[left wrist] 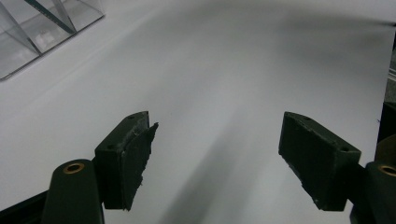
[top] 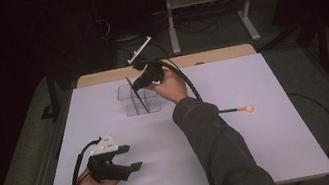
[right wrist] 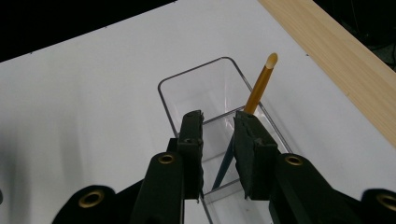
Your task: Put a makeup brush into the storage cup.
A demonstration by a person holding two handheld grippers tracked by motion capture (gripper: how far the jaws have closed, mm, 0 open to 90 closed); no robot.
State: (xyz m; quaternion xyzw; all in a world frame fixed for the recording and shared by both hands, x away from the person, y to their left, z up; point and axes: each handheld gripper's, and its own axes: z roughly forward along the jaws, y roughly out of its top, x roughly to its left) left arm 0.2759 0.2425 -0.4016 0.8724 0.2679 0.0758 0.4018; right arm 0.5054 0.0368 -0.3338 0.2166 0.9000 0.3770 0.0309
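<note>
A: So our right gripper [right wrist: 218, 140] hovers over the clear bin [right wrist: 196, 79], jaws slightly apart, brush [right wrist: 259, 86] leaning inside unpinched?

B: Yep. We'd guess it's light, stiff, slick; grab mid-handle. Left gripper [left wrist: 217, 154] rests spread wide, empty. Second brush [top: 239, 109] lies on the table [top: 282, 143].

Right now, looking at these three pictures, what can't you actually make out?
- Right gripper view: whether the right gripper touches the brush in the clear bin; its jaws stand slightly apart and cover the lower handle.
- High view: the second brush on the table has its handle end behind the sleeve.
- Left gripper view: the bin is cut off by the top-left edge.
</note>
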